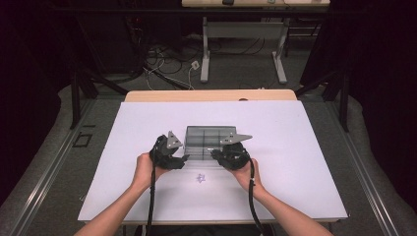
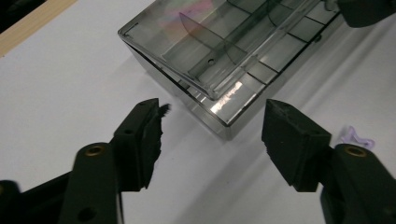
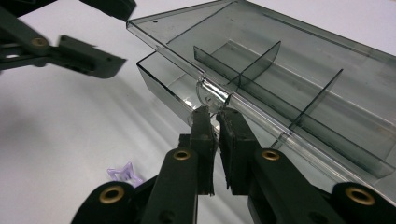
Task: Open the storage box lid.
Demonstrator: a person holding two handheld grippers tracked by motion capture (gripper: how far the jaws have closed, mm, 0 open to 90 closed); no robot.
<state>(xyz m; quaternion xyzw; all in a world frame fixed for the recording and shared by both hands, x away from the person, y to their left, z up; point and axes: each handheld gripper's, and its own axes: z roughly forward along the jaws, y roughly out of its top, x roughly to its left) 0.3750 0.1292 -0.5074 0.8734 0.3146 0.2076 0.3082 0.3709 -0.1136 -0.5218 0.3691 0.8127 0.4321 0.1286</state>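
Left gripper [image 2: 212,135]: jaws spread about halfway, nothing between them, aimed at the near corner of the box, just short of it.
Right gripper [image 3: 215,116]: jaws pressed nearly together, pinching the clear latch tab [image 3: 212,94] on the lid's front edge.
Box [image 1: 209,140]: smoky transparent, divided into compartments, mid-surface [image 1: 295,147] between both grippers; long axis runs left to right in the high view; lid slightly raised.
Purple star [image 1: 200,178]: near the box, toward the person.

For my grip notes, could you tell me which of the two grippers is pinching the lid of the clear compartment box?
The right gripper: its jaws are shut on the lid's front clasp tab. The left gripper stands open, short of the box corner.
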